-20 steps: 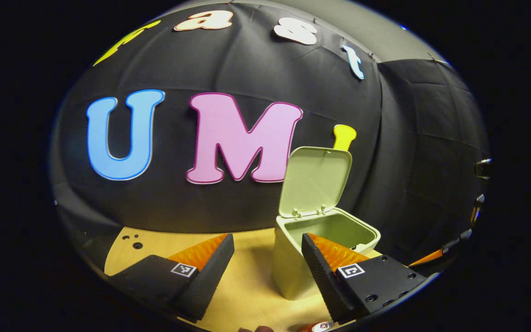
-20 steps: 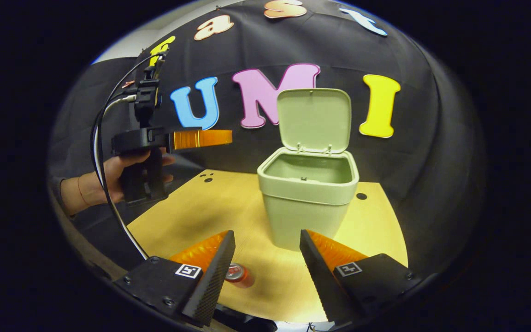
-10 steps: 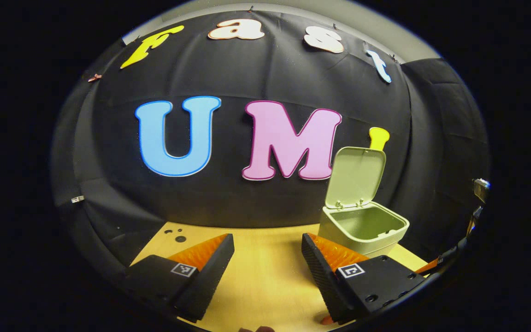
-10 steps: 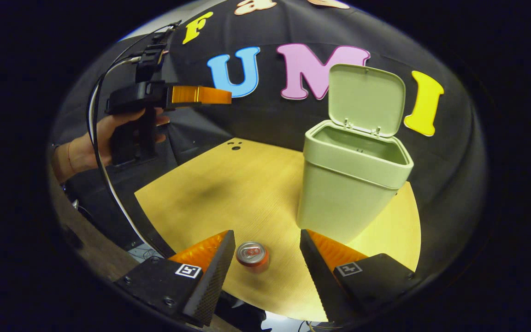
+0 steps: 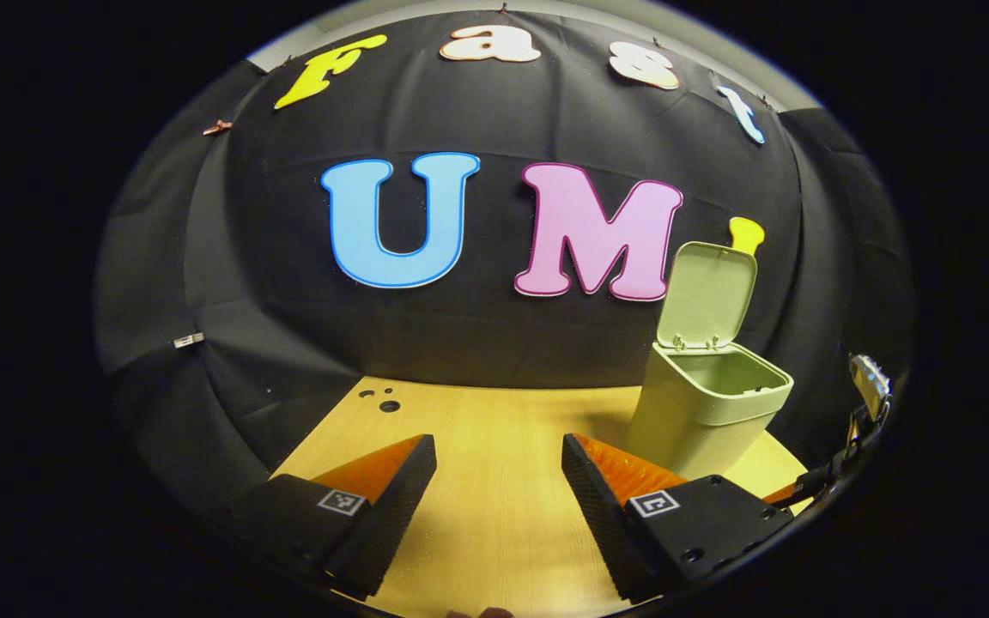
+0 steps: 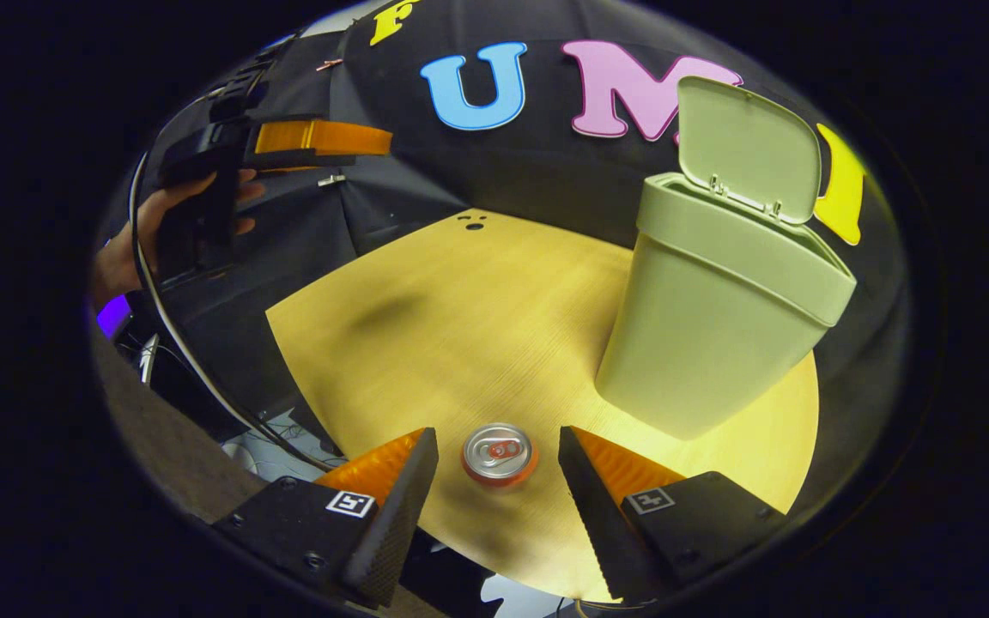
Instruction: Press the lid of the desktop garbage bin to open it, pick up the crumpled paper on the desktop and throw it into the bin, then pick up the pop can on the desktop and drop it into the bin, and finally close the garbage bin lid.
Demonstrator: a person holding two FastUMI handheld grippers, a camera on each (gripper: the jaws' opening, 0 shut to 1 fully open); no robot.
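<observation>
Pale green plastic makes up the bin (image 6: 718, 326), which stands on the desk (image 6: 460, 326) with its lid (image 6: 748, 146) swung up on its rear hinges, leaving the mouth open. In the left gripper view the bin (image 5: 705, 412) sits off to the right, lid (image 5: 707, 292) raised against the booth wall.

In the right gripper view the can (image 6: 500, 453) stands upright on the desk near its front edge, its silver top facing the camera. The right tool (image 6: 494, 463) hangs above it with its jaws spread wide, one finger to either side of the can and neither touching it. The bin is just beyond the right finger, near the can but apart from it.

The left tool (image 5: 499, 468) is also open, with bare desk (image 5: 477, 429) between its fingers and nothing held. The right gripper view shows this same tool (image 6: 323, 137) farther off at upper left, gripped by a hand (image 6: 130, 249) and raised well above the desk, with a cable (image 6: 177, 343) trailing down from it. The inside of the bin cannot be seen well enough to tell what it holds.
</observation>
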